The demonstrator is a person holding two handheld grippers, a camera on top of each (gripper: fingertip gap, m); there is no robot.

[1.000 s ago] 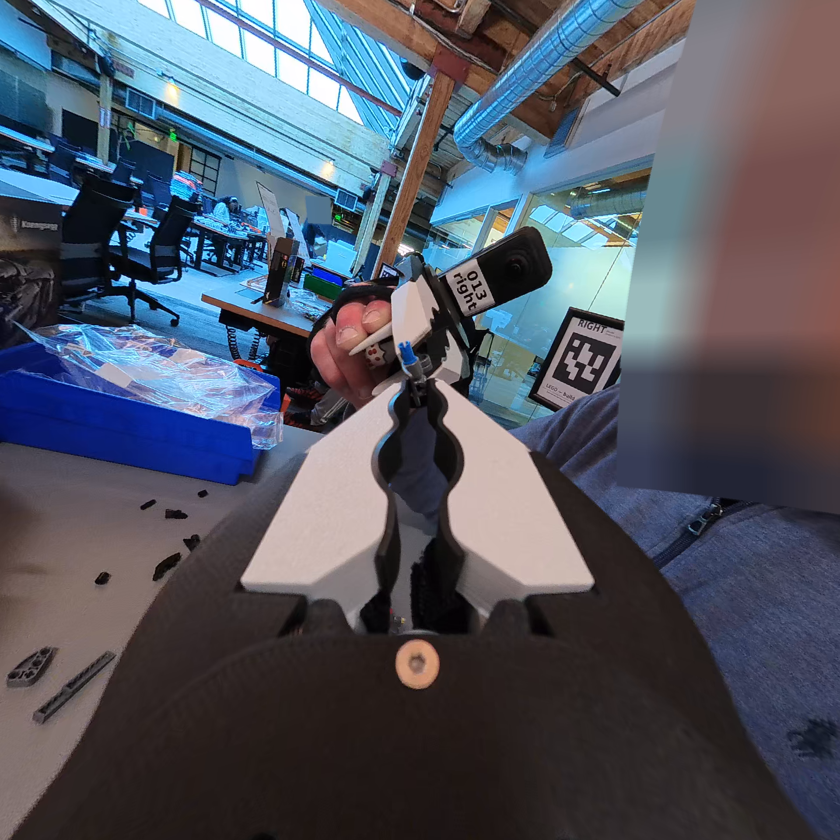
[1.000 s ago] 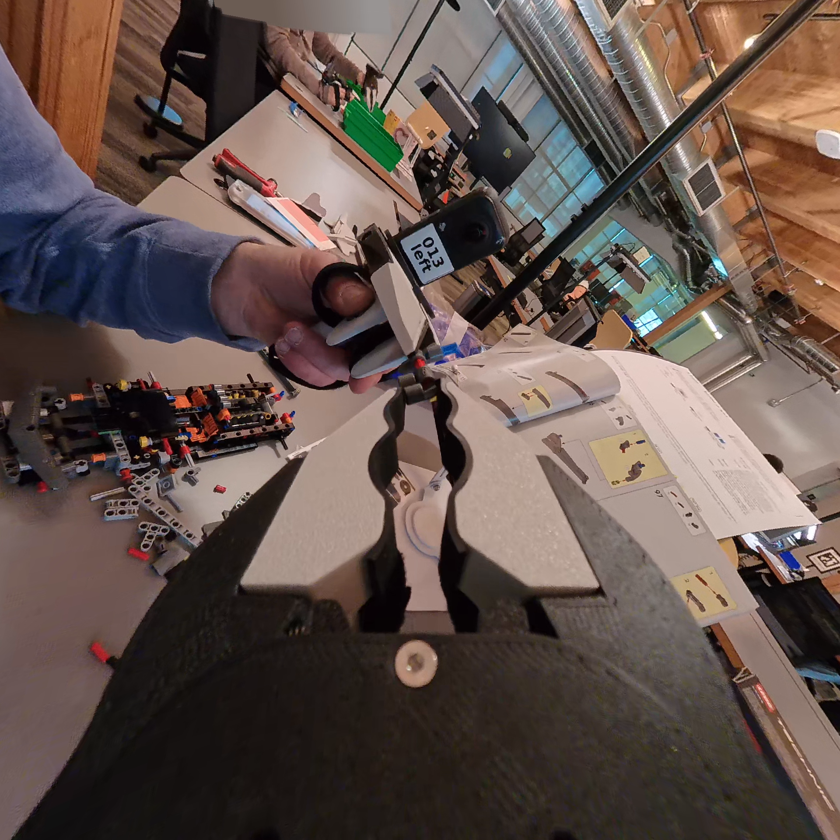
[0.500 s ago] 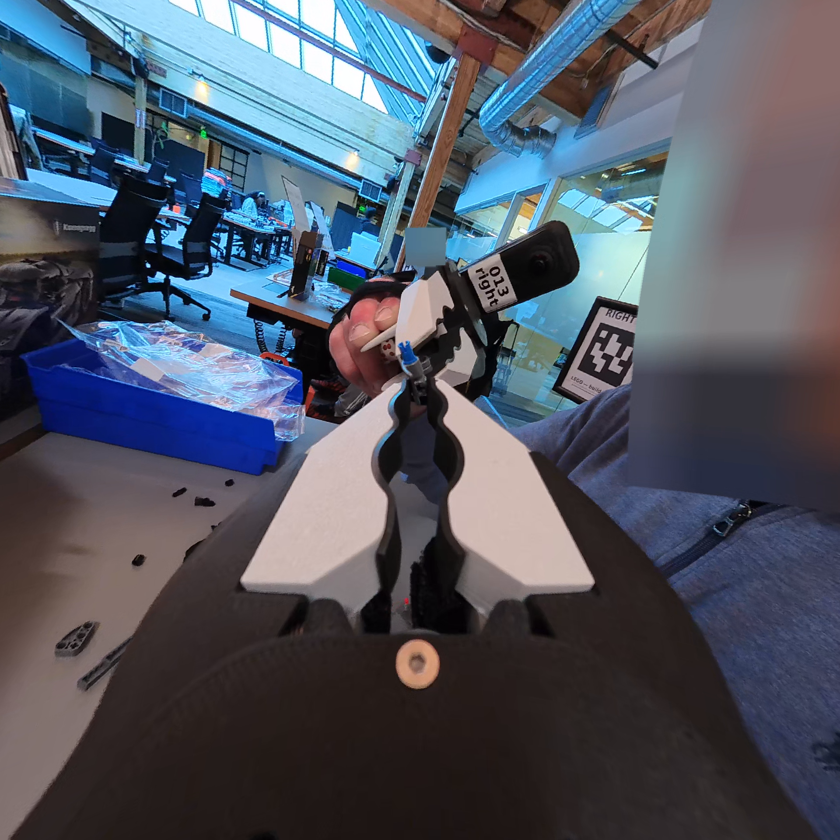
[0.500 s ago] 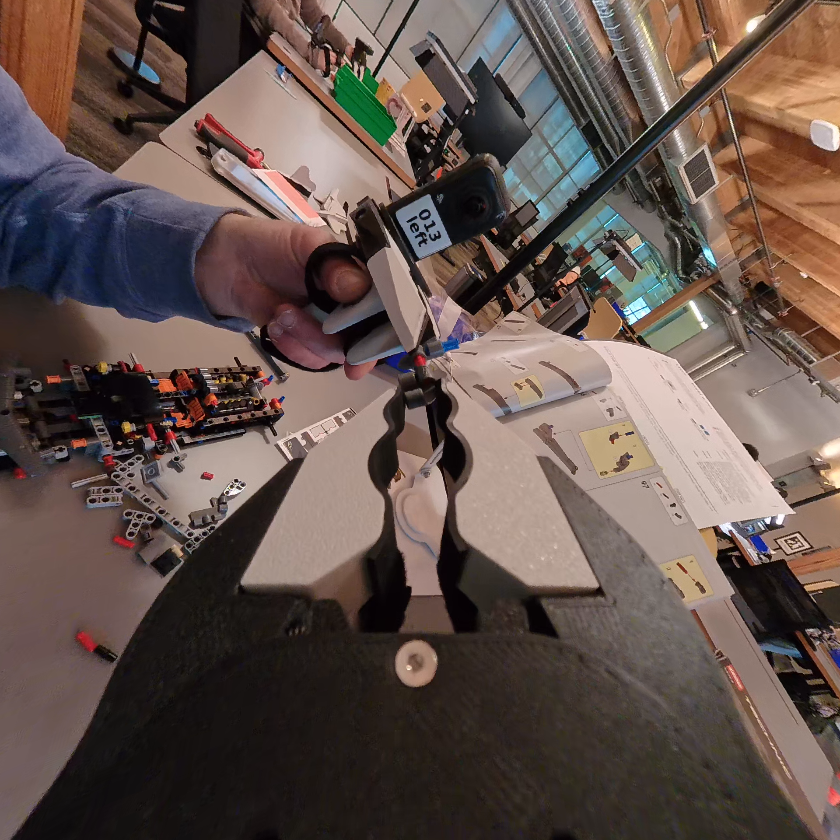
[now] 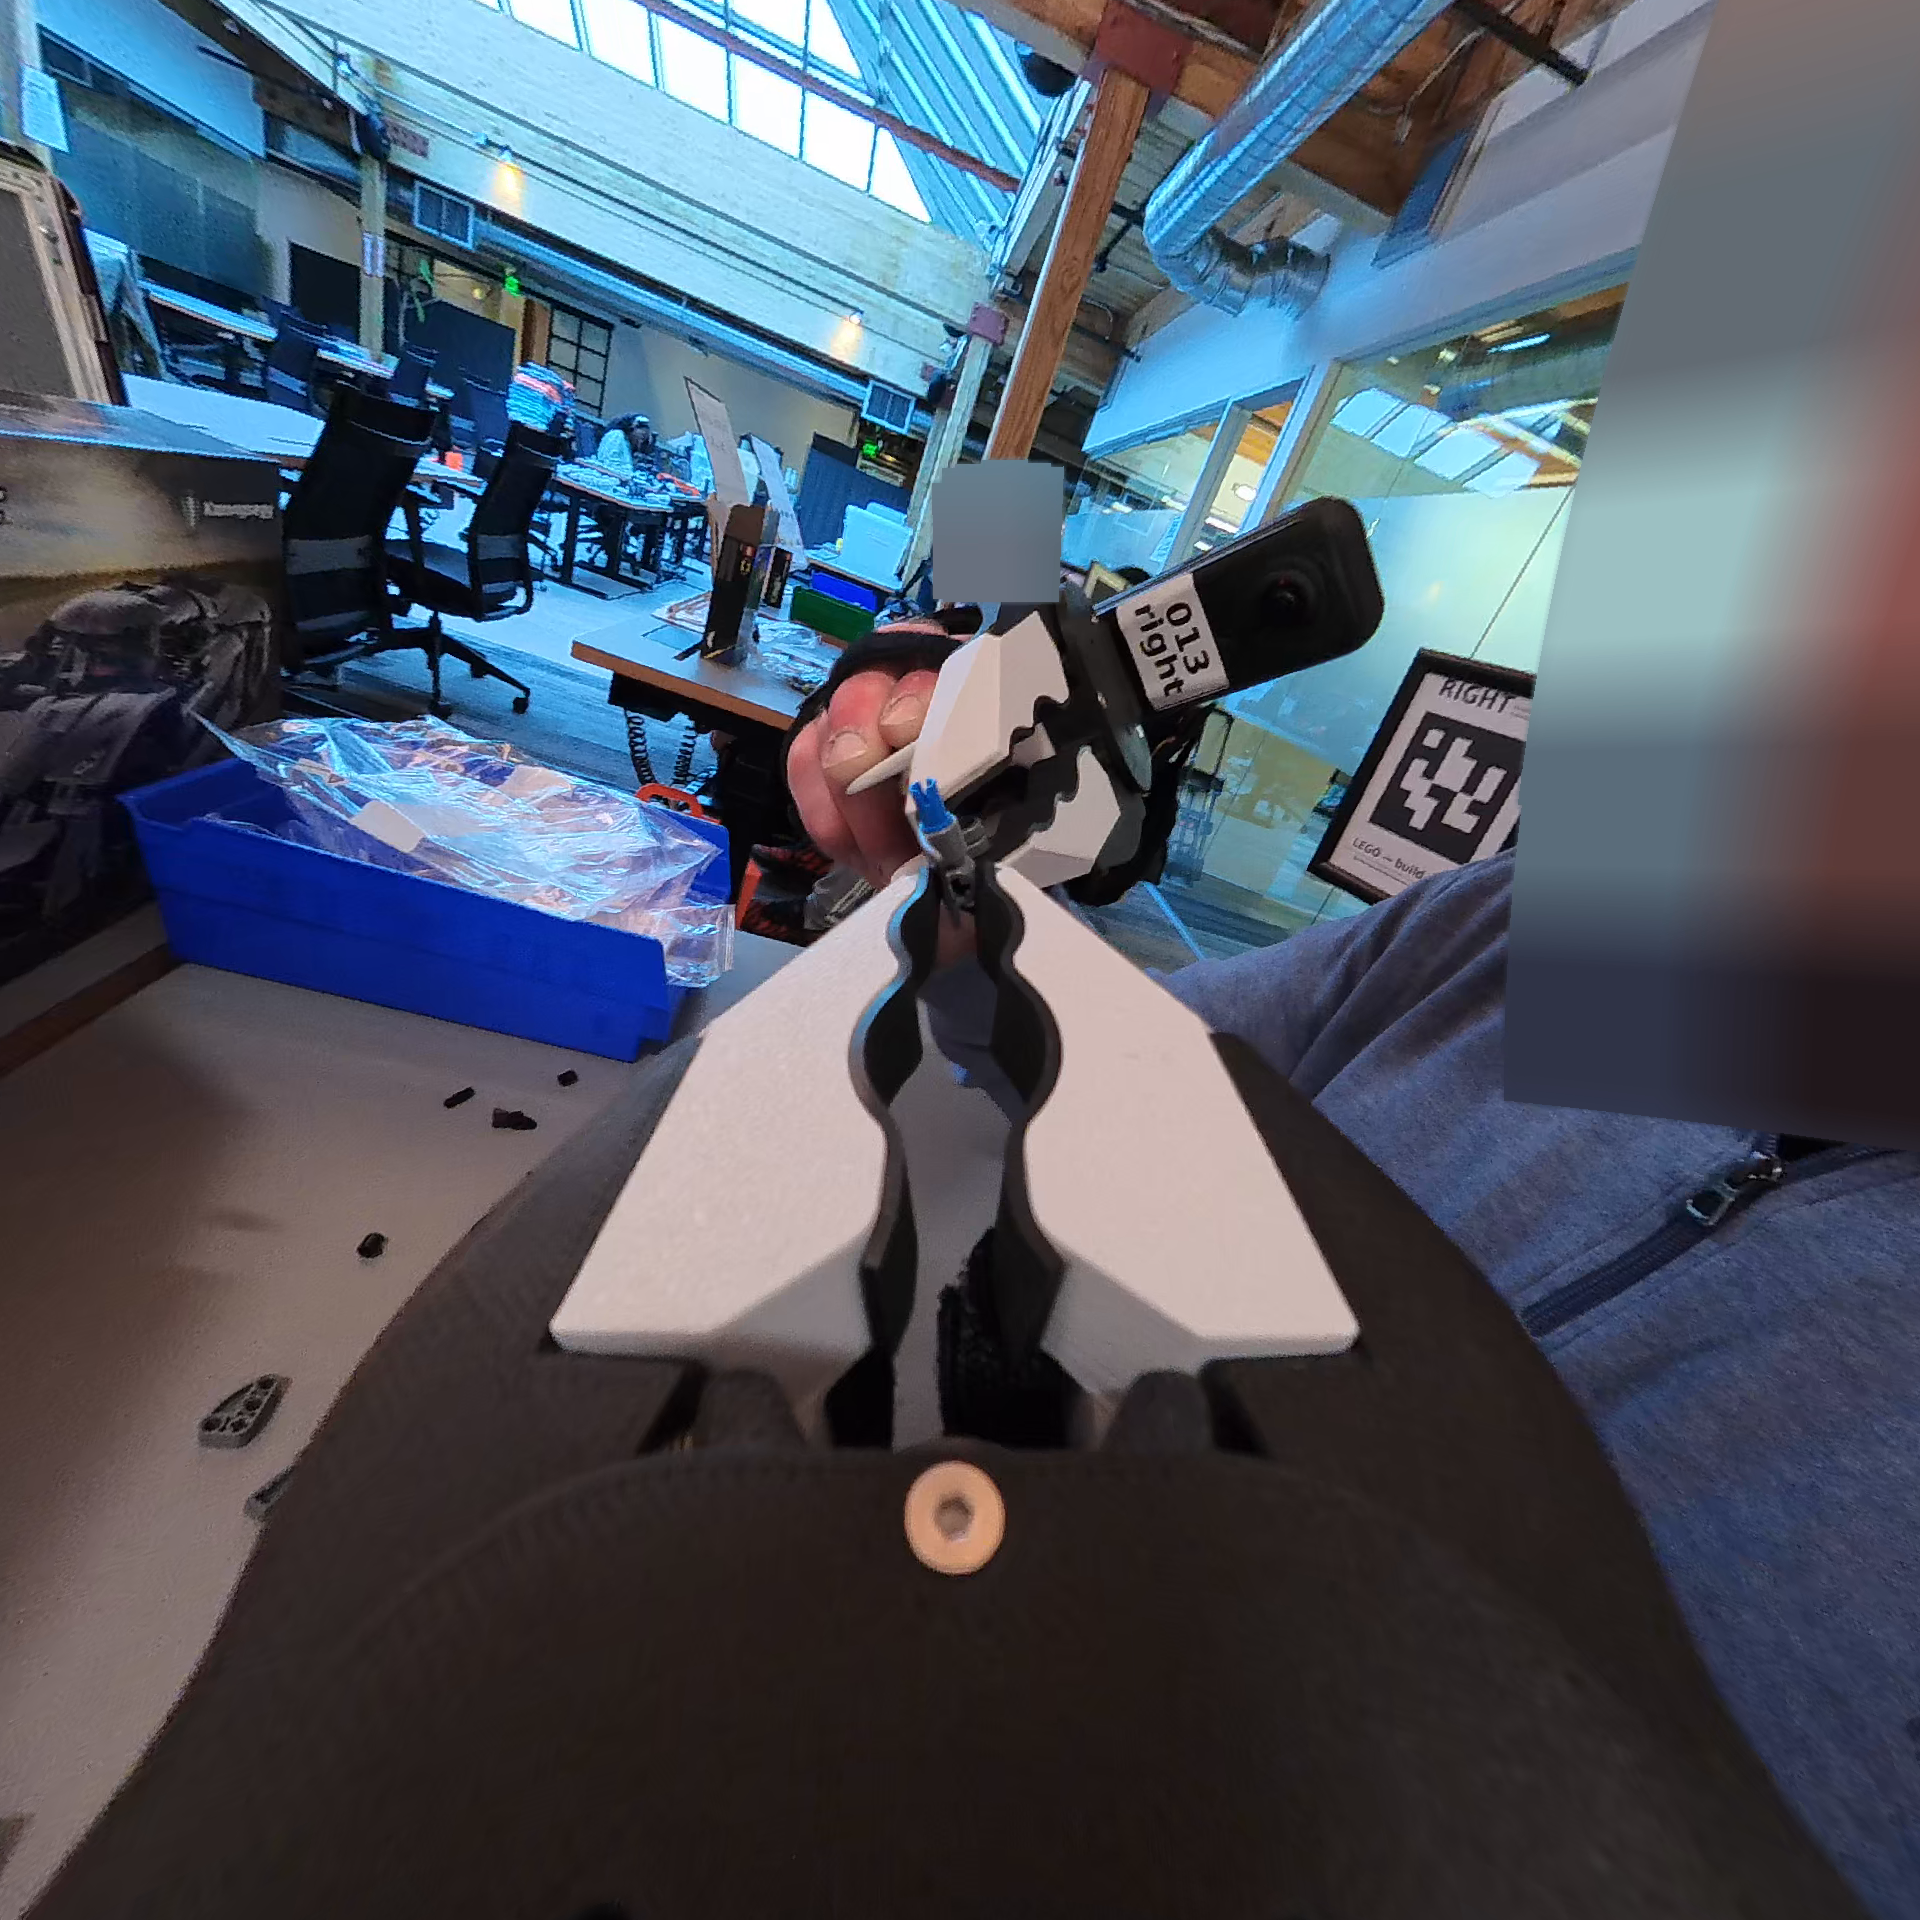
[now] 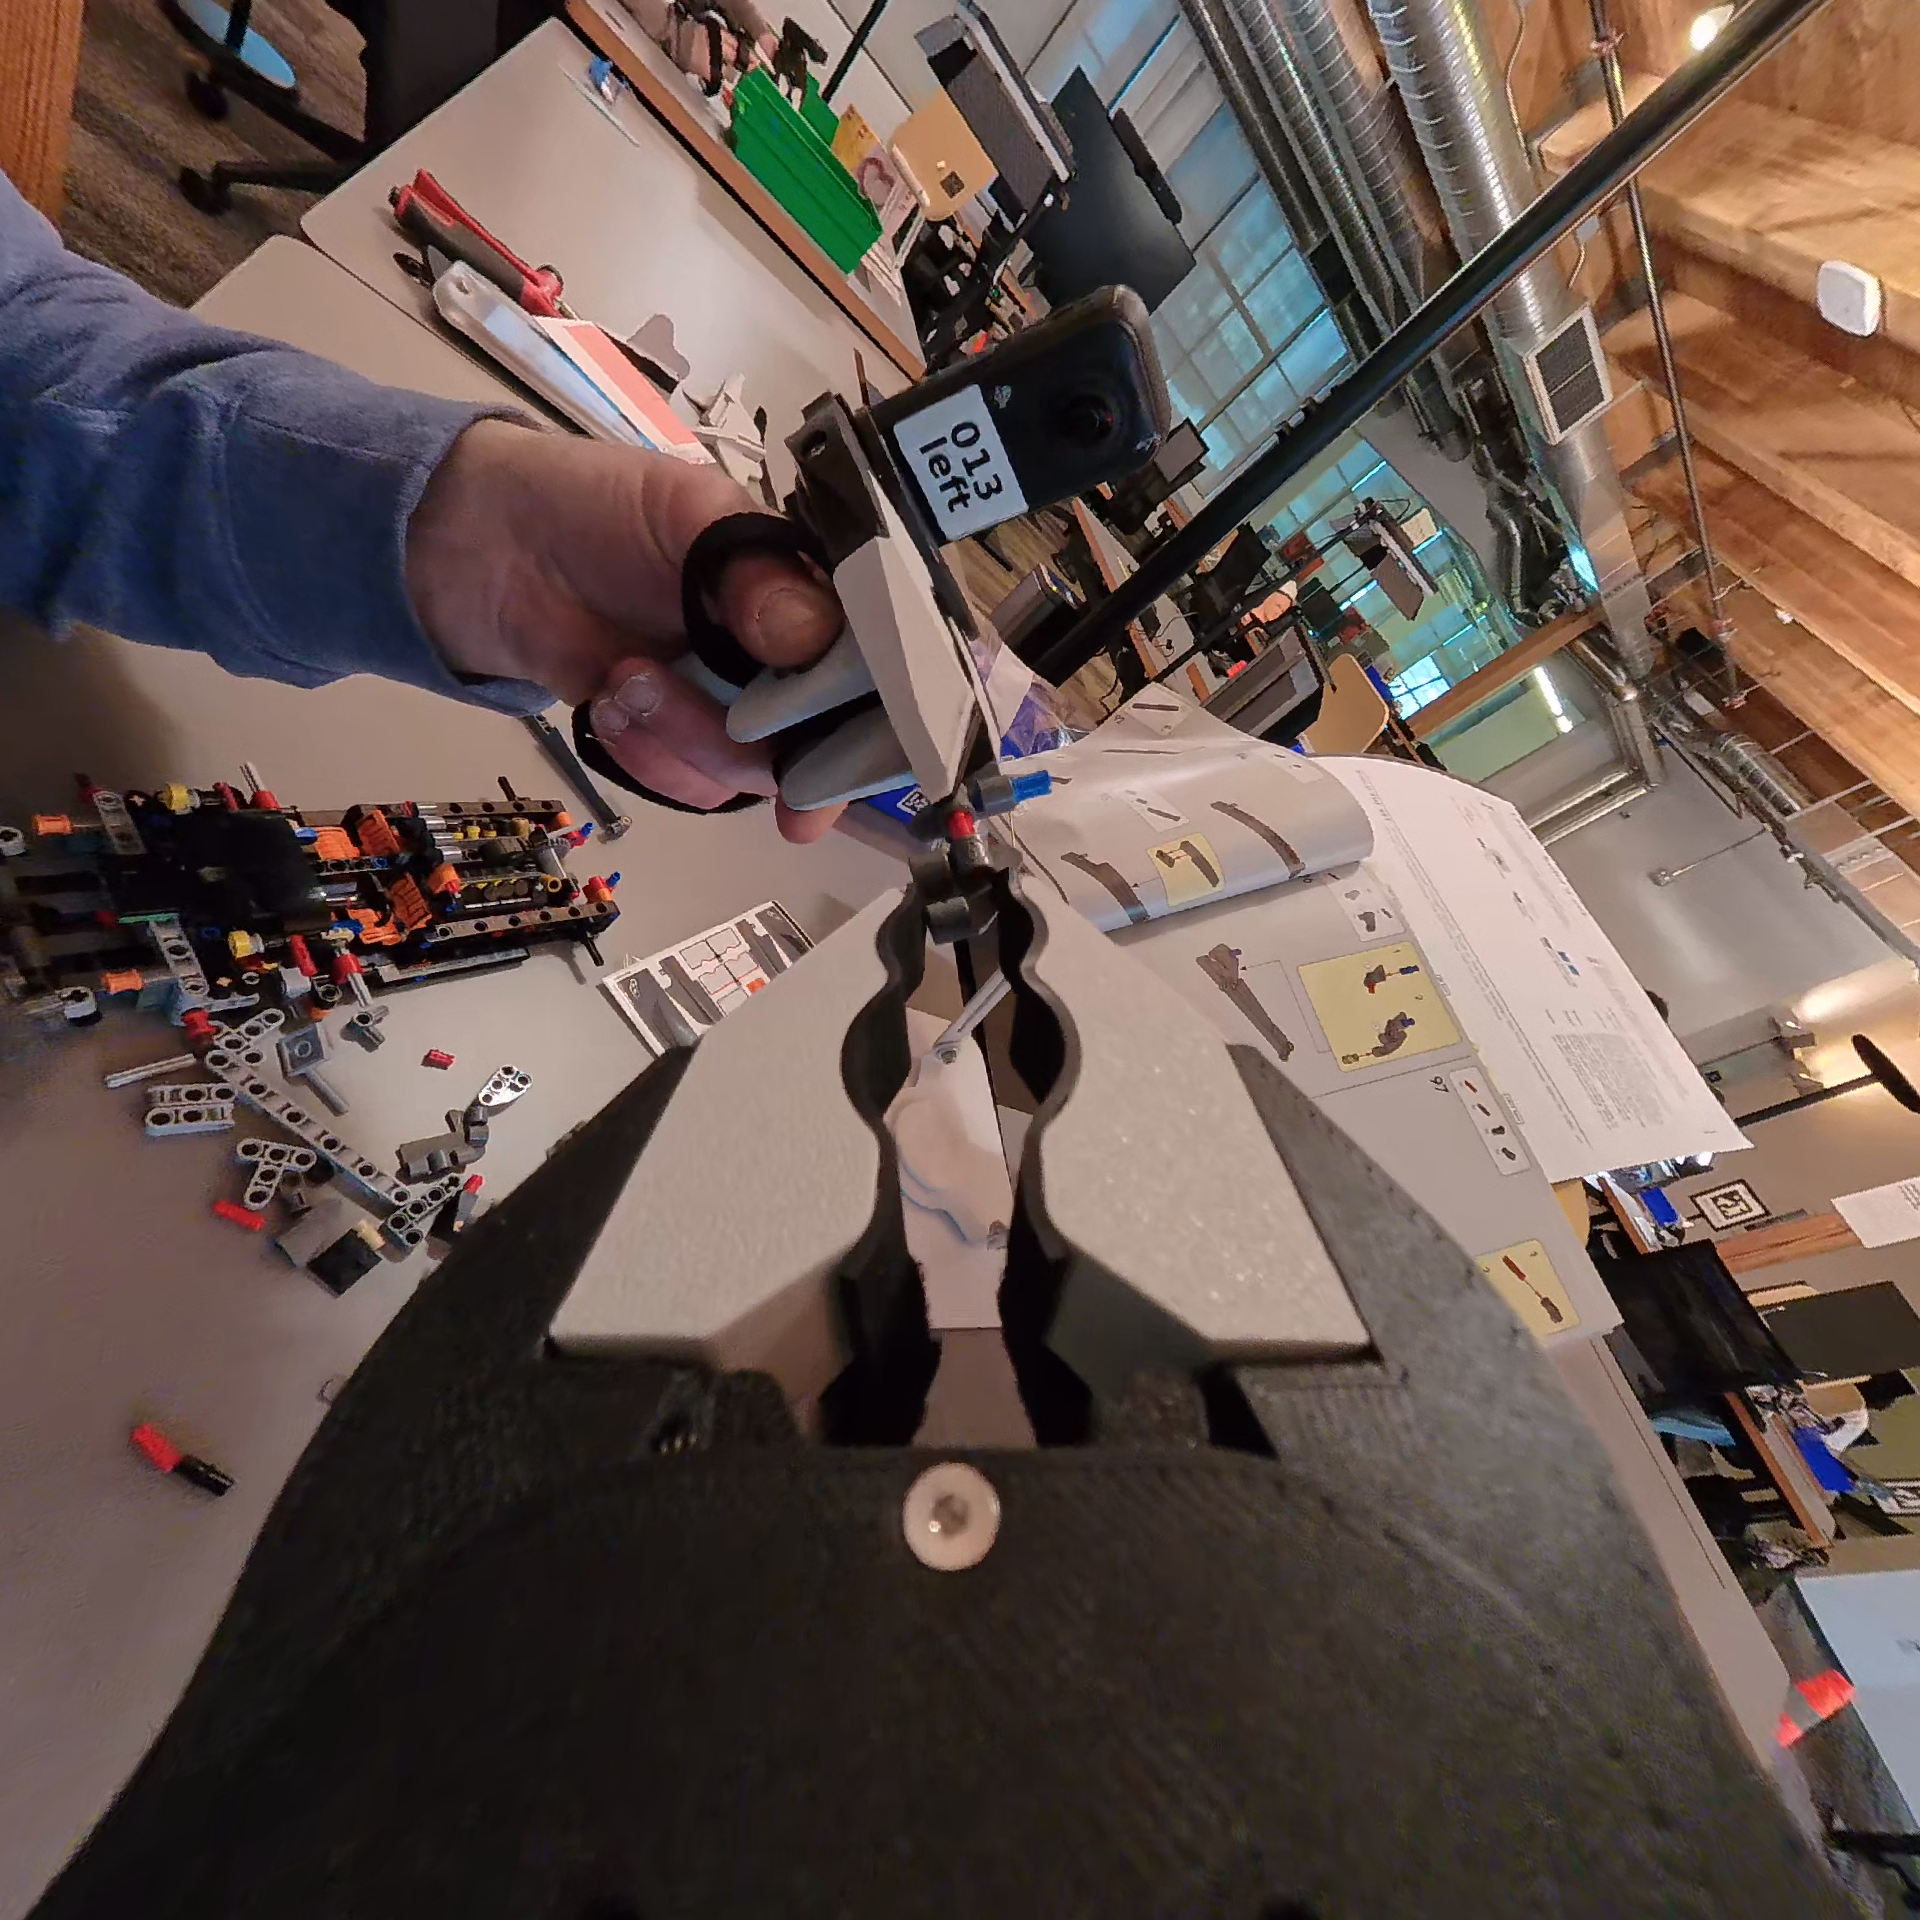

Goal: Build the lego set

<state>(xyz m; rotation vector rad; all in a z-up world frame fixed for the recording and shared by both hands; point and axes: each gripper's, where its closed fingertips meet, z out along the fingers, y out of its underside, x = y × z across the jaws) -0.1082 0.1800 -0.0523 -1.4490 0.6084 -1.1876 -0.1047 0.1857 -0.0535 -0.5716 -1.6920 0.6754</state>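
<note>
A small lego sub-assembly is held in the air between my two grippers: a dark grey connector (image 6: 951, 902) with a red pin (image 6: 961, 826) and a grey-and-blue pin (image 6: 1003, 790). My right gripper (image 6: 961, 904) is shut on the dark grey connector. My left gripper (image 5: 956, 883) is shut on the same little assembly from the opposite side, with the blue pin (image 5: 928, 805) sticking up above its tips. Each gripper shows tip to tip in the other's view: the right gripper (image 5: 982, 826) and the left gripper (image 6: 951, 800). How the parts join is hidden by the fingertips.
A partly built black and orange model (image 6: 312, 883) lies on the grey table (image 6: 125, 1299) with loose beams and pins (image 6: 291, 1132) beside it. An open instruction booklet (image 6: 1351, 997) lies to the right. A blue bin (image 5: 416, 935) holds plastic bags (image 5: 468, 810); small black parts (image 5: 499, 1117) lie near it. Less than 4 cm separates the two grippers' tips.
Both grippers stay shut on the small assembly, tip to tip. The left wrist view has swung left, so the blue bin sits further right. The right gripper has tilted in that view.
</note>
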